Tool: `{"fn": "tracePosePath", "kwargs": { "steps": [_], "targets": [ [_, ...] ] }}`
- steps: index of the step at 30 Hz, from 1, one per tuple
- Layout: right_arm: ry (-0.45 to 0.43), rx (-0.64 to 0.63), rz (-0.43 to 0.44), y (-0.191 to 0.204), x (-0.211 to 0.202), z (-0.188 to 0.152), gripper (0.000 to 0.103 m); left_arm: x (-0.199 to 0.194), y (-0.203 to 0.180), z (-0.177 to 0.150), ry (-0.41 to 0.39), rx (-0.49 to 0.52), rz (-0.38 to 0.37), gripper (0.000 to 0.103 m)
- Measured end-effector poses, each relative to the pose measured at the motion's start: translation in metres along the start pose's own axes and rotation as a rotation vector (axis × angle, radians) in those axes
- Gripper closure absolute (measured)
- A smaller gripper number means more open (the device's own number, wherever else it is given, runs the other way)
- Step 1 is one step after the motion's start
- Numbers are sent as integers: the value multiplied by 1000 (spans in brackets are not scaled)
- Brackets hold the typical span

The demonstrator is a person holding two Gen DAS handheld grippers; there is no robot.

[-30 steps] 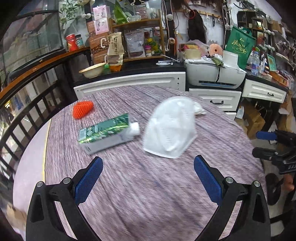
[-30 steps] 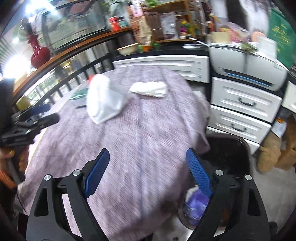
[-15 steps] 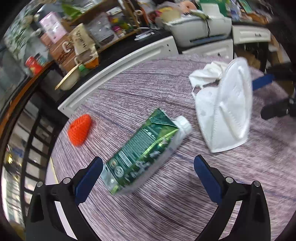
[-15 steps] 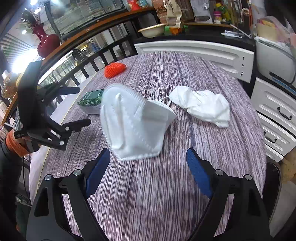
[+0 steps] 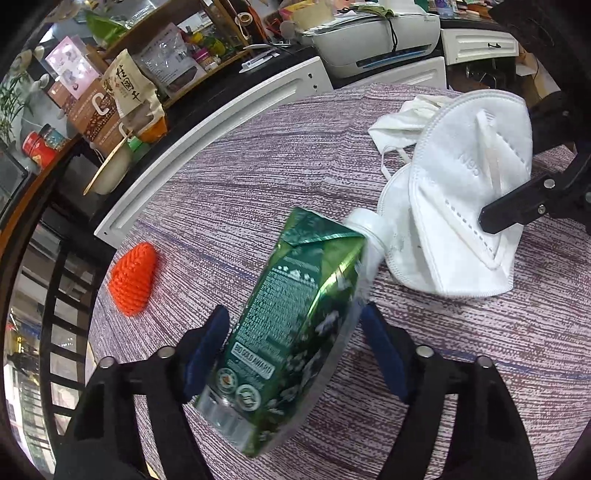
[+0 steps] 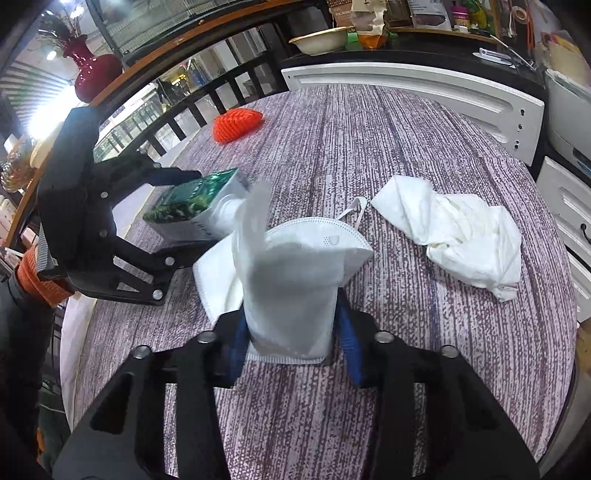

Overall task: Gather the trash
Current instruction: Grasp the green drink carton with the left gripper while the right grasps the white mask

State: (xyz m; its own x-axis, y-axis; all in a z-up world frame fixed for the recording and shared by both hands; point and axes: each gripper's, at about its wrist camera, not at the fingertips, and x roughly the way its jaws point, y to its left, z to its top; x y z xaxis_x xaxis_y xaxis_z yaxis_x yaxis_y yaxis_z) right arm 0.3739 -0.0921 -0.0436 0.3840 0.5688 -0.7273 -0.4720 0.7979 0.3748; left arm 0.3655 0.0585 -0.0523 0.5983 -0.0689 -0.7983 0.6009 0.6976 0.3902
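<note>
A green drink carton (image 5: 295, 325) with a white cap lies tilted between the blue pads of my left gripper (image 5: 295, 350). Its jaws are closing and both pads meet the carton's sides. The right wrist view shows that same carton (image 6: 192, 199) inside the left gripper (image 6: 199, 210). A white folded face mask (image 6: 291, 284) stands squeezed between the pads of my right gripper (image 6: 293, 343), whose jaws are also closing. In the left wrist view the mask (image 5: 465, 192) leans against the carton's cap, with a right finger (image 5: 517, 210) on it.
A crumpled white tissue (image 6: 454, 229) lies right of the mask on the round purple-striped table (image 6: 369, 140). An orange knitted piece (image 5: 133, 280) sits at the far left. White drawers (image 5: 236, 122), a printer (image 5: 376, 33) and cluttered shelves stand behind; a dark railing (image 6: 207, 92) runs on the left.
Both grippers came down onto their items and narrowed: the left around the carton, which has tilted up, the right around the mask, which now stands pinched and folded.
</note>
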Motion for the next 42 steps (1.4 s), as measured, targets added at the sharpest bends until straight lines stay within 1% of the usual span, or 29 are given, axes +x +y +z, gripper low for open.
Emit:
{"fn": "tracePosePath", "kwargs": {
  "steps": [1, 3, 5, 11, 15, 17, 22, 25, 26, 31, 34, 42],
  "targets": [
    [-7, 3, 8, 1, -2, -1, 71, -2, -2, 0, 1, 0, 5, 38],
    [-32, 9, 27, 2, -11, -7, 73, -5, -7, 0, 6, 3, 21, 45],
    [-57, -8, 23, 7, -20, -14, 74, -9, -12, 0, 3, -20, 25, 48],
    [-96, -57, -6, 18, -47, -41, 74, -19, -26, -4, -34, -97, 23, 48],
    [-135, -53, -16, 16, -71, -58, 74, -31, -39, -10, -62, -151, 18, 48],
    [-149, -51, -18, 15, -78, -64, 74, -37, -44, -12, -74, -180, 27, 48],
    [-187, -74, -53, 17, -94, -84, 74, -56, -52, -21, -97, -312, 35, 48],
    [-202, -84, -57, 19, -101, -94, 74, -68, -56, -29, -112, -408, 14, 48],
    [-204, -81, -53, 20, -102, -96, 74, -72, -59, -30, -119, -421, 12, 48],
    [-223, -56, -47, 15, -115, -106, 74, -95, -77, -34, -166, -457, 3, 48],
    [-240, -56, -61, 13, -124, -114, 74, -107, -87, -35, -196, -472, -4, 48],
    [-274, -18, -90, -1, -148, -139, 74, -126, -111, -34, -263, -496, -27, 48]
  ]
}}
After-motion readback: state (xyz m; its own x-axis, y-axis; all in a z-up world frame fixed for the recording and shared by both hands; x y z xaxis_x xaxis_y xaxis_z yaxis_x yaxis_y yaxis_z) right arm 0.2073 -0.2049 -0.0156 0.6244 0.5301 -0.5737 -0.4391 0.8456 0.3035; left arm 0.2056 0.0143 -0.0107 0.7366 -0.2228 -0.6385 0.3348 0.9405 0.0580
